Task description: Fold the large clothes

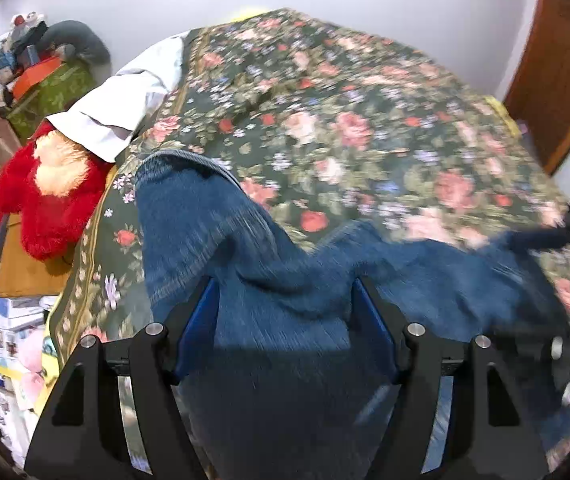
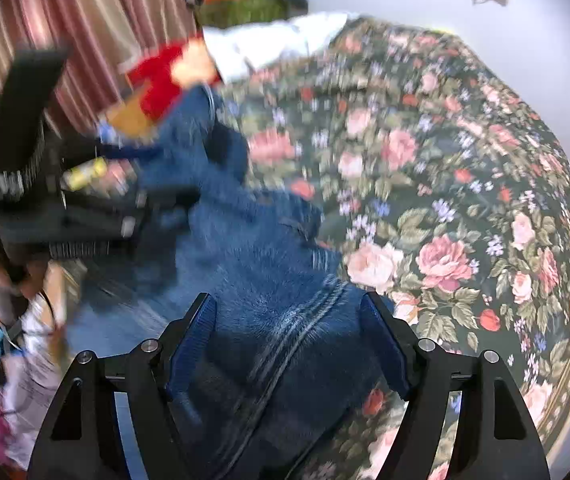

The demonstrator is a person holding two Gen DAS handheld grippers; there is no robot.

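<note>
The jeans lie crumpled on the bed with the floral bedspread, one part toward the left edge and another running to the right. Both views are blurred. The left gripper has its fingers wide apart with denim between them, not pinched. The right gripper is also spread, around a seam of the jeans. I judge the step is the taking hold or the spreading of the cloth before the first fold. Next, each claw must close on an edge and pull the jeans flat. A red plush toy and a white cloth sit near the left edge and may hinder.
</note>
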